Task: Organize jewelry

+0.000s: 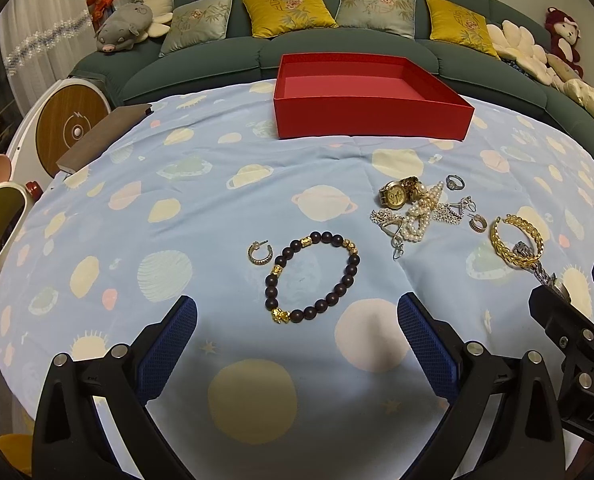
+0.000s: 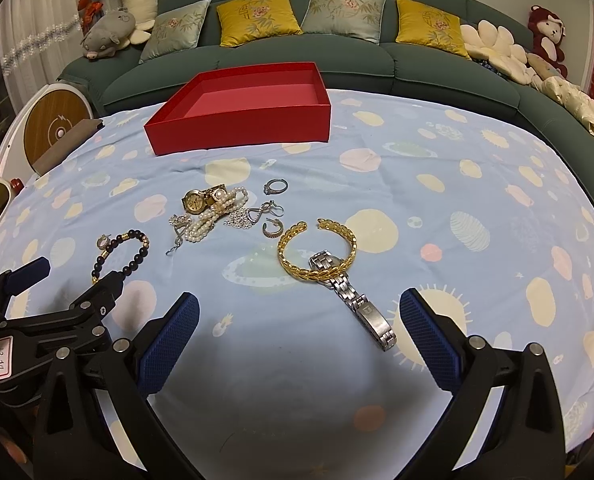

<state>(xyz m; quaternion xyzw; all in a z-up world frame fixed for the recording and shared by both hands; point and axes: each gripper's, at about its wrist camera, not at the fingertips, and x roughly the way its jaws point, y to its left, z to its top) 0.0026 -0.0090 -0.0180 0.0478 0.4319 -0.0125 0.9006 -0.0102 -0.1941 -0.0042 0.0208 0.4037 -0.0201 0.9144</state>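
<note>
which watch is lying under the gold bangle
The silver watch: its face is tucked beneath the gold bangle. The gold watch sits apart in the tangled pile.

Surface cloth (image 1: 177,208) is pale blue, printed with cream, pink and mint planets and suns; box (image 1: 371,114) is solid red, lighter pinkish-red inside. Beaded bracelet (image 1: 312,278) is dark brown-purple with gold accents, cuff bangle (image 2: 317,250) is gold leaf-pattern, watch (image 2: 353,300) is silver, pearls (image 2: 213,216) are white. Both tools have black frames and blue textured pads (image 1: 165,352); sofa (image 2: 417,64) is dark green with alternating mustard and grey-green floral cushions.
</note>
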